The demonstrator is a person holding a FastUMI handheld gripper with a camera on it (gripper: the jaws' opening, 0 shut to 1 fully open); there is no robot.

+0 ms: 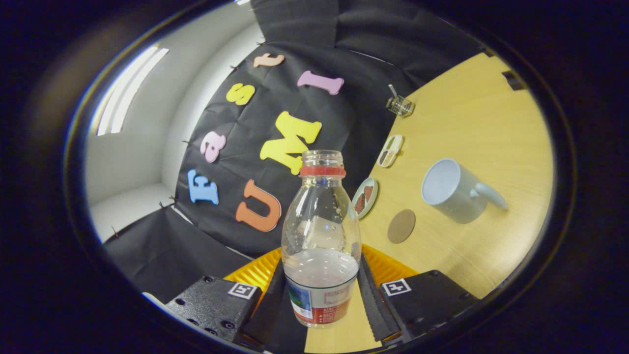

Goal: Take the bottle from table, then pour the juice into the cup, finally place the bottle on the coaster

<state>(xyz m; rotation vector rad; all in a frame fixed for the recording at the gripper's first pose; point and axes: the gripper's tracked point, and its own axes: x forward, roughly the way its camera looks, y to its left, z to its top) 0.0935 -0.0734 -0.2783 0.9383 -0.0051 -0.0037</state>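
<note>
A clear plastic bottle (321,236) with a red neck ring, no cap and a little pale liquid in its lower part stands between my fingers. My gripper (322,295) is shut on the bottle, both fingers pressing its labelled lower body. The whole view is rolled, so the wooden table (481,123) slopes up to the right of the bottle. A pale grey mug (454,191) with its handle turned away from the bottle stands on the table beyond the fingers. A round brown coaster (401,226) lies between the bottle and the mug.
Along the table's far edge by the black cloth wall lie a small round dish (365,197) with brown pieces, an oblong dish (390,151) with dark contents, and a small glass jar (399,104).
</note>
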